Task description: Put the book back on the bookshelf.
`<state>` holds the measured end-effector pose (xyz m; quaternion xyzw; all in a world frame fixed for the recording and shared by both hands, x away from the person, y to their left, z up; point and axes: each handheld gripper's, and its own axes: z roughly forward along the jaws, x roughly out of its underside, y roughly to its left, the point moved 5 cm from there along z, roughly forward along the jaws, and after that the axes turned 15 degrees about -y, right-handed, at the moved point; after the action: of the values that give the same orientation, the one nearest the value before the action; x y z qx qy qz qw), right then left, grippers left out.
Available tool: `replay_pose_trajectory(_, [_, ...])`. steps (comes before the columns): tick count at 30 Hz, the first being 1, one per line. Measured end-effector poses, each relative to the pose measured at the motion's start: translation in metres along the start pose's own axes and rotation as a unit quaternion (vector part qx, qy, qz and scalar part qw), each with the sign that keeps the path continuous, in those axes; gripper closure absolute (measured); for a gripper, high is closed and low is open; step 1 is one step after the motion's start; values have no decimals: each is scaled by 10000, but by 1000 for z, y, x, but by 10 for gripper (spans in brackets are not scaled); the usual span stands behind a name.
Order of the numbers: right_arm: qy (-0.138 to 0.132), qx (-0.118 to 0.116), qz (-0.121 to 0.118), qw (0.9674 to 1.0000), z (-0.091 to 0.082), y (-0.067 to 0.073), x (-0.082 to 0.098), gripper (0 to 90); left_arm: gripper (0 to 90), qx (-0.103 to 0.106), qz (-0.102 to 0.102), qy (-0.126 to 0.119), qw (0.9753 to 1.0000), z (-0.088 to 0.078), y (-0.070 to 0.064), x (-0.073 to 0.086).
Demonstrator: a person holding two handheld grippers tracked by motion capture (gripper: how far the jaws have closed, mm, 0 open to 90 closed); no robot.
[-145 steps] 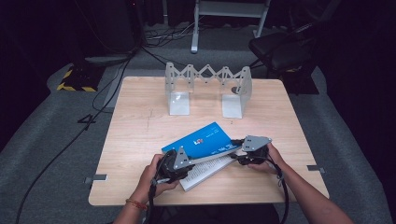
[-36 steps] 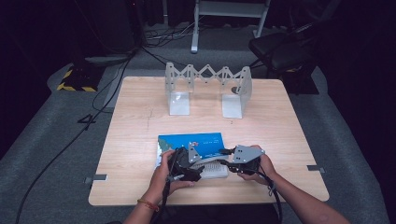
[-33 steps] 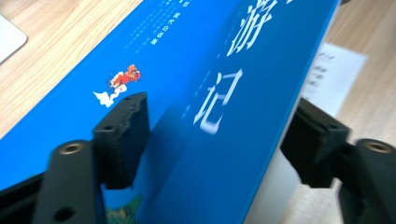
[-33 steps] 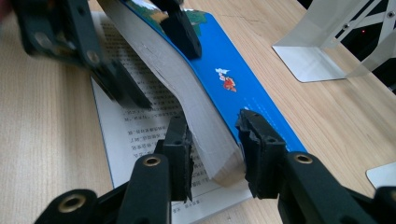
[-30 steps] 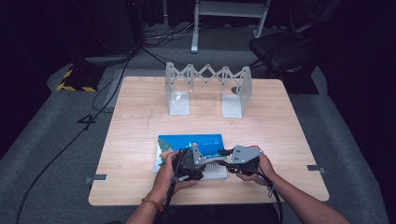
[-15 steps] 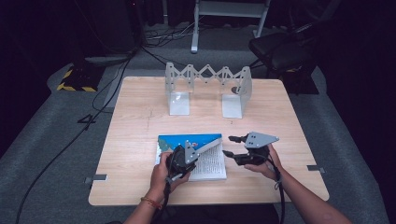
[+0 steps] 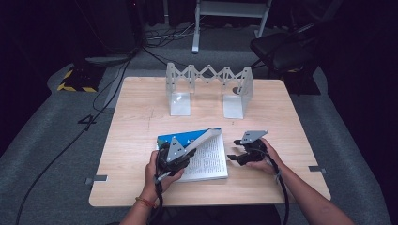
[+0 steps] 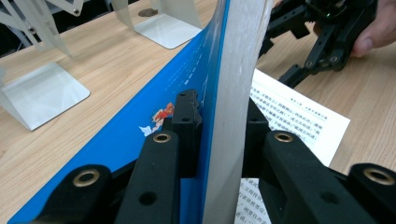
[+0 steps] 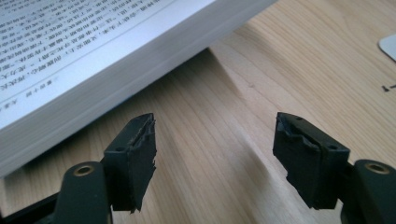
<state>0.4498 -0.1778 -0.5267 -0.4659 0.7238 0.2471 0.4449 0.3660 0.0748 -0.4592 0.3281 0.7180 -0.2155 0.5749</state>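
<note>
On the pale wooden table (image 7: pixel 141 117), low in the frame, your left gripper (image 7: pixel 180 157) pinches the blue-covered paperback book's (image 7: pixel 206 157) lifted front section, while your right gripper (image 7: pixel 233 150), just opening, stands spread beside it.

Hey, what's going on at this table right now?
A person is opening a blue book on the wooden table. The left gripper is clamped on the raised cover and front pages, lifting them off the printed page. The right gripper sits beside the book, jaws just opened, nothing between them.

left gripper (image 7: pixel 180 157) clamped tight, raised; right gripper (image 7: pixel 234 152) low, jaws apart after just opening, nothing between them.
</note>
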Motion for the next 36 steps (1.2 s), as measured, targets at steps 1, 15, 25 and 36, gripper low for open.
replay_pose_trajectory(1, [-56, -45, 63, 10000, 2, 1, 0, 305, 746, 38, 13, 21, 10000, 1, -1, 1])
replay_pose_trajectory(15, [-157, 94, 168, 9997, 18, -1, -1, 342, 758, 118, 90, -149, 9998, -5, -1, 0])
replay_pose_trajectory(25, [-1265, -40, 291, 9915, -1, 6, -32, 457, 729, 586, -346, -260, 9973, -7, -2, 4])
replay_pose_trajectory(36, [-1621, -108, 218, 9865, 1, 14, -56, 506, 696, 296, -241, 12, 9993, -20, -8, 6])
